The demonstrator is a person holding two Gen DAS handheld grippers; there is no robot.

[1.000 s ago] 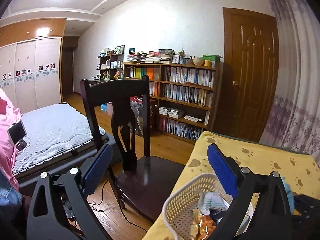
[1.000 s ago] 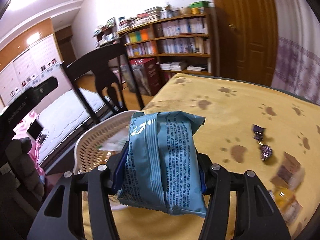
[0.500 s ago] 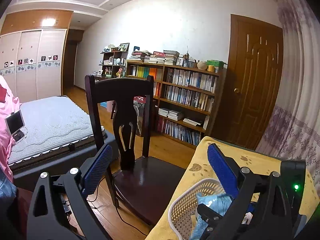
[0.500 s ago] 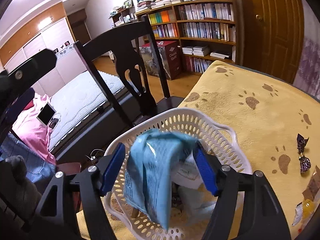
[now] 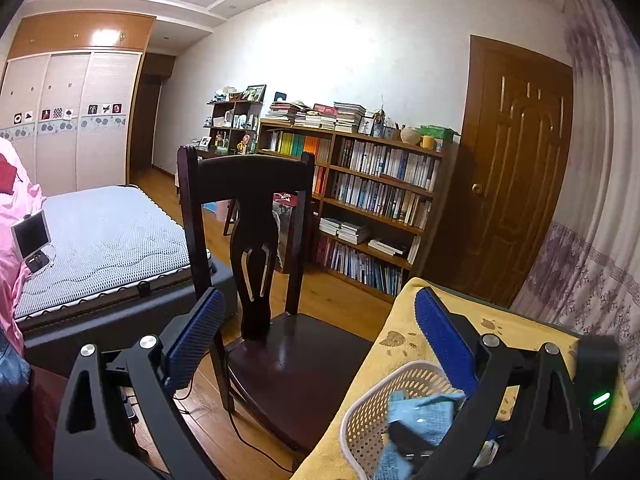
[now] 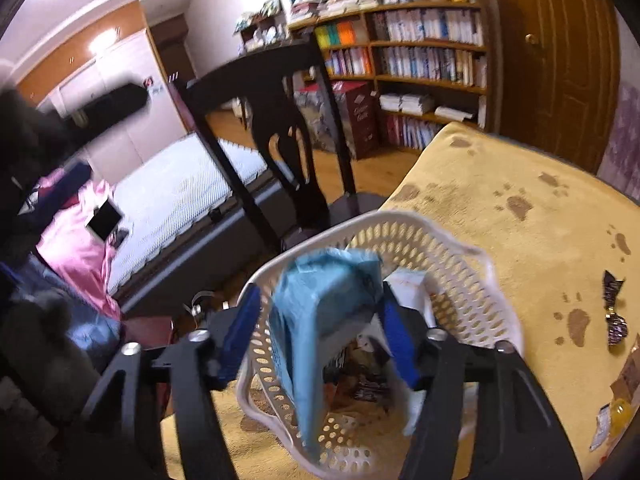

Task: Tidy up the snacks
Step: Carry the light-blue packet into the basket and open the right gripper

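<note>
Two grippers show: the right gripper (image 6: 320, 332), jaws parted, hangs over a white perforated plastic basket (image 6: 460, 276) at the yellow-clothed desk's (image 6: 520, 208) edge. A light blue snack packet (image 6: 320, 304) hangs between its fingers above the basket, though blur hides any contact. The left gripper (image 5: 316, 336) is wide open and empty.

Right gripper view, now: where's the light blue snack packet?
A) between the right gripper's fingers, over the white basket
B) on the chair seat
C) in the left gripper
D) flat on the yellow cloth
A: the light blue snack packet hangs between the fingers of the right gripper, above the white basket; the left gripper is open and empty.
</note>
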